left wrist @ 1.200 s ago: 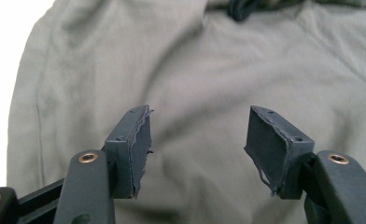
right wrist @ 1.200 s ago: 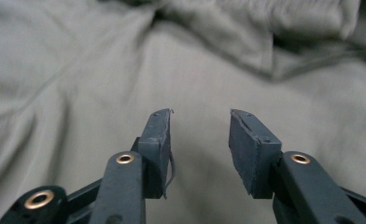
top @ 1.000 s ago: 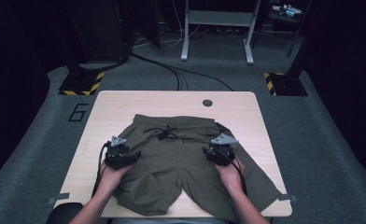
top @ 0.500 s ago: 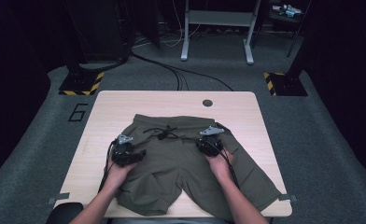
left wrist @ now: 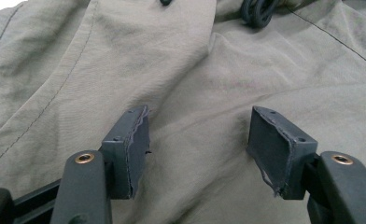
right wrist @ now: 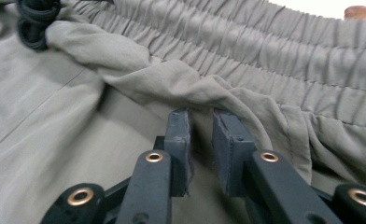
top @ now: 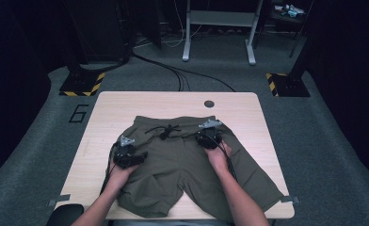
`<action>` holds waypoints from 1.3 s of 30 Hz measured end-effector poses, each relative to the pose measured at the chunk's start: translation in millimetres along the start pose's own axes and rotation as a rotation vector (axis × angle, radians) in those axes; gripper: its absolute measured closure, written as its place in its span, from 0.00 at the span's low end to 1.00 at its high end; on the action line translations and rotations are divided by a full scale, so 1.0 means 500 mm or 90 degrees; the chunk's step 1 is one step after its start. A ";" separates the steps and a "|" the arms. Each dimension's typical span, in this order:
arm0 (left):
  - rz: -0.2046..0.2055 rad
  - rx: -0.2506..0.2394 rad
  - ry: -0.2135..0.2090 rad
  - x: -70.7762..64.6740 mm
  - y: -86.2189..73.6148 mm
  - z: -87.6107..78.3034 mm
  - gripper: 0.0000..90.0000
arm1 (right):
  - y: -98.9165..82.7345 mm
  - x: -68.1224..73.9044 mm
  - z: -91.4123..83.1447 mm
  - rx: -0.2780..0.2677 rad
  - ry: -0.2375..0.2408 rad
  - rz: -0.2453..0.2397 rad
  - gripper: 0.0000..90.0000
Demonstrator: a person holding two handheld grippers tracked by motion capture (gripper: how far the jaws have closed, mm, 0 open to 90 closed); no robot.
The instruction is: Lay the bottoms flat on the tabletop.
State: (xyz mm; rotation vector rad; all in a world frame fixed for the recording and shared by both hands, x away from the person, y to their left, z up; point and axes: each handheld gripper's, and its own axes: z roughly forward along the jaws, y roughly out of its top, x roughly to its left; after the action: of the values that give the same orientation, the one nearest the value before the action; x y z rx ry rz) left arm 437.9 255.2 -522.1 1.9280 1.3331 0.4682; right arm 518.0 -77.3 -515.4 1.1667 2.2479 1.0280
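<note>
Shorts [top: 182, 162]: olive, spread flat on the table [top: 107, 110], waistband away from the person, legs toward them.
Waistband [right wrist: 265, 42]: gathered elastic, running crosswise just beyond the right fingers; a raised fold of cloth lies at their tips.
Drawstring [top: 166, 132]: black knot at the waist's middle, between the two grippers.
Right gripper [right wrist: 200, 122]: fingers have just been parting slightly, now nearly closed with a narrow gap; the fold sits at the tips, but whether they pinch it cannot be told.
Left gripper [left wrist: 197, 135]: fingers wide apart, resting over flat cloth, gripping nothing.
Key relation: the waistband's long axis crosses the right fingers' line; the right hand [top: 219, 157] is judged nearer it.
Left hand [top: 119, 174]: lower on the left leg panel, farther from the waist.
</note>
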 end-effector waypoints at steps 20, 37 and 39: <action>0.002 -0.007 -0.011 0.018 0.012 0.013 0.43 | 0.059 -0.073 0.092 0.006 -0.027 0.048 0.59; -0.009 -0.013 -0.006 0.019 0.026 -0.001 0.42 | 0.067 -0.036 0.039 -0.044 -0.021 0.044 0.79; -0.017 -0.013 -0.007 0.017 0.026 -0.010 0.41 | 0.069 -0.011 0.037 -0.045 -0.001 0.037 0.83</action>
State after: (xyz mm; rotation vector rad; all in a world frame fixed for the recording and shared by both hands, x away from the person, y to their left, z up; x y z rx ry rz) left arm 446.1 262.3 -510.1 1.8914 1.3411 0.4556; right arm 551.1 -60.7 -501.1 1.2082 2.1703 1.1189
